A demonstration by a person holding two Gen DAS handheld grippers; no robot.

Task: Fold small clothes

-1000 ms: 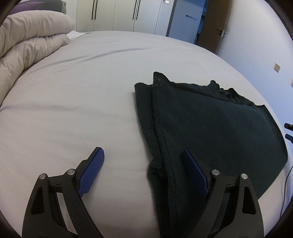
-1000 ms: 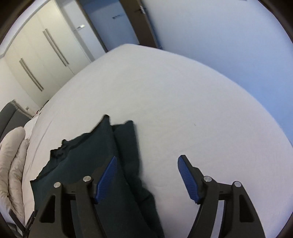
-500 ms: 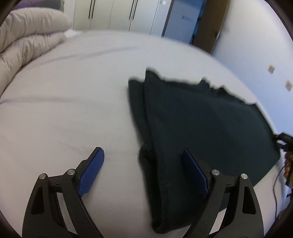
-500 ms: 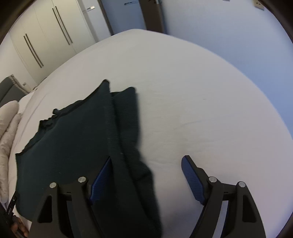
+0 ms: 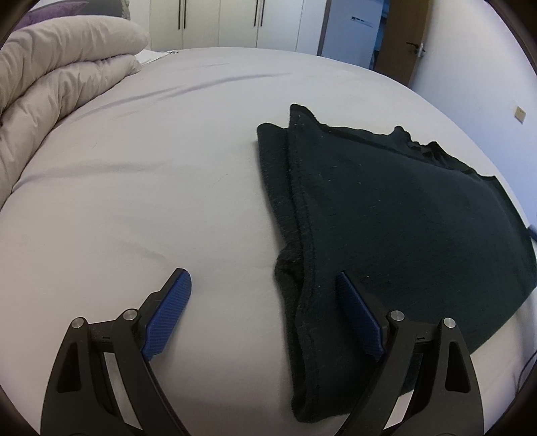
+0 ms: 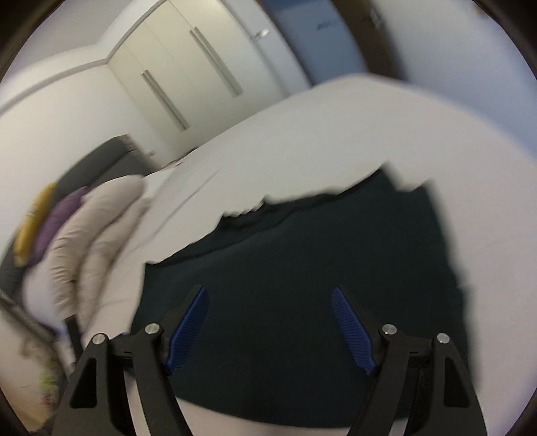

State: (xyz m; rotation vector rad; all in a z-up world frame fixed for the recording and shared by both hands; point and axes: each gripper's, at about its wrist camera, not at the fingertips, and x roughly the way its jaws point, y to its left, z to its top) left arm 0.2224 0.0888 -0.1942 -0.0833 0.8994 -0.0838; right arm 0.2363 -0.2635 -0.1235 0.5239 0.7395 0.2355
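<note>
Hovering left gripper (image 5: 263, 291): jaws wide, nothing held; one pad over the bare sheet (image 5: 151, 174), the other over the garment's (image 5: 386, 214) near folded edge.
Left view, garment: dark knit, lies flat on the bed, right of centre; already doubled along its left side, a thick rolled seam edge runs toward the camera.
Left view, texture: fuzzy, lint-flecked, matte; likely limp with some weight, so it should drape rather than hold a crease.
Left view, surroundings: pale duvet (image 5: 57, 77) bunched at far left, well apart from the garment; wardrobe (image 5: 221, 23) behind.
Right gripper (image 6: 270, 330): jaws apart, nothing between them; they opened further within the last second. View is motion-blurred.
Right view, garment (image 6: 302, 255): fills the lower middle, both pads above it, ragged far hem just visible.
Step in hand: my read, positioning for the next fold.
How to do it well: pinch both layers at the near corners, not just the top one; lift together, keep the edge taut, lay it over square.
Risk: the thick seam may slip out of a shallow bite.
</note>
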